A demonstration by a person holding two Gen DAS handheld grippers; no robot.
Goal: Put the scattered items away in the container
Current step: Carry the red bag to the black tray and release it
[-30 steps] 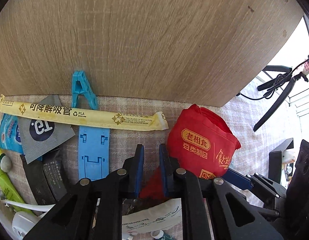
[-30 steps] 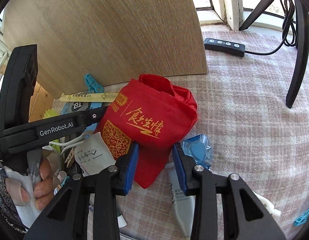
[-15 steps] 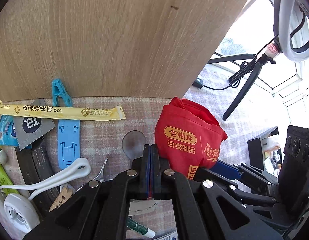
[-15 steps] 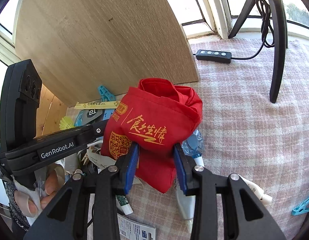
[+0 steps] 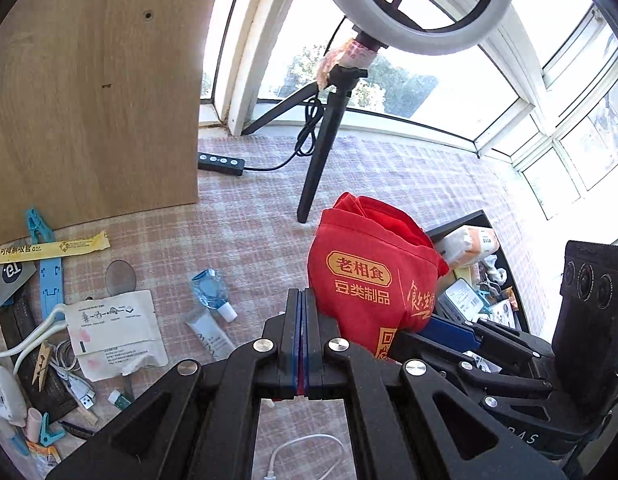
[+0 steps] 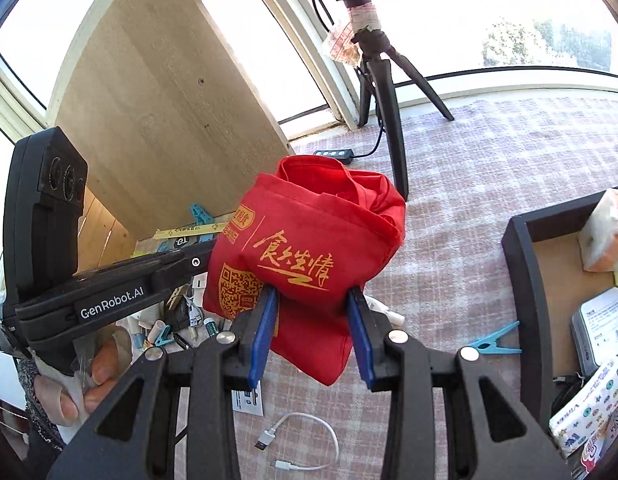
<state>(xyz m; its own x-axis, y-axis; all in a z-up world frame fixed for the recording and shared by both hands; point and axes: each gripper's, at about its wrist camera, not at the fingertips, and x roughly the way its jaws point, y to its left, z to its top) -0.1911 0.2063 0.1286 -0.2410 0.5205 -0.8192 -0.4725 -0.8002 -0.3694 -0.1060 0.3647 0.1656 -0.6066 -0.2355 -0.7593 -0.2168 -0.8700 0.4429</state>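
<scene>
Both grippers have come up off the checked tablecloth (image 5: pixel 249 216) since a second ago, carrying the red cloth bag (image 6: pixel 309 248) with them; it lay on the clutter then, now hangs clear of the cloth and has swung over toward the black tray (image 6: pixel 525 280). Left jaws were still slightly apart back then, now fully pinched.

Surroundings:
- wooden board (image 5: pixel 93 92) stands upright at the back left, well apart from the bag
- ring light (image 5: pixel 413 4) on its black tripod (image 5: pixel 317 168) just behind the bag, inline controller (image 5: pixel 221 162) on the cloth beside the board
- left clutter on the cloth: yellow straw wrapper (image 5: pixel 53 247), blue clothespin (image 5: pixel 49 276), white sachet (image 5: pixel 117 334), clear blue bottle (image 5: pixel 211 290), white tube (image 5: pixel 211 338), wooden peg (image 5: pixel 43 364)
- white USB cable (image 6: pixel 301 440) lies below the right gripper, another blue clothespin (image 6: pixel 493 344) just beside the tray wall
- tray already holds a tissue pack (image 6: pixel 605 232), a metal tin (image 6: pixel 601 328) and a printed packet (image 6: pixel 589 416); the tray's near wall sits between the bag and the tray floor

Grippers:
- right gripper (image 6: pixel 313 332): partly spread, blue pads pressed on either side of the bag's lower part, bag bulging above and below them
- left gripper (image 5: pixel 301 336): clenched tight, thin red sliver of fabric showing between the pads, so it is pinching an edge of the bag
- a hand (image 6: pixel 85 376) wraps the left gripper's handle in the right view
</scene>
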